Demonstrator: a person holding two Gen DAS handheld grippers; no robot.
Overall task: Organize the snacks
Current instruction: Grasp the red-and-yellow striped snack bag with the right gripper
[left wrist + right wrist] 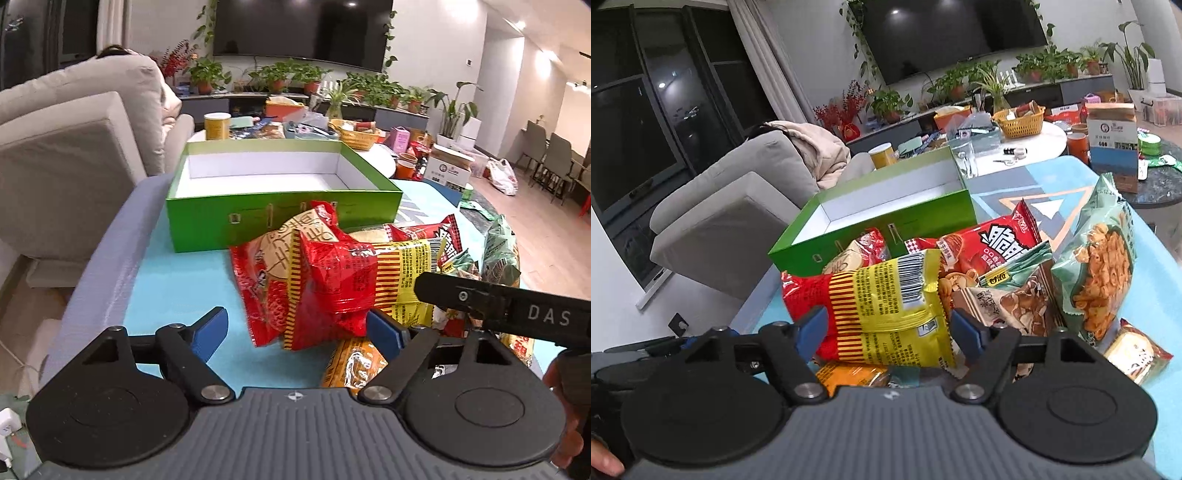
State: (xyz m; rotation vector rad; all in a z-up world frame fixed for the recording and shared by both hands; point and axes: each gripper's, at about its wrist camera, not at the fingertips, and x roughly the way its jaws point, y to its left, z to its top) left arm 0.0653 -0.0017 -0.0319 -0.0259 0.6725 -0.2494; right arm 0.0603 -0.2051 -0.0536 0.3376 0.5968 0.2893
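Left gripper (297,328) jaws spread, blue pads flanking a crinkly red snack bag (325,277) mid-frame on the blue bench (166,288). Right gripper (886,330) jaws spread around a glossy yellow bag (897,310). Only the right view shows the green bag (1097,277) face. Green cardboard box (280,218) behind, open, white inside.

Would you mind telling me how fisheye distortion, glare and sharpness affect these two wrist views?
Left wrist view: the television edge and walls bow outward, ceiling lights glare on its screen, and the red snack bag is shiny but legible. Right wrist view: the window frames curve strongly, lights reflect in the glass, the yellow snack bag barcode is sharp, and far plants look soft.
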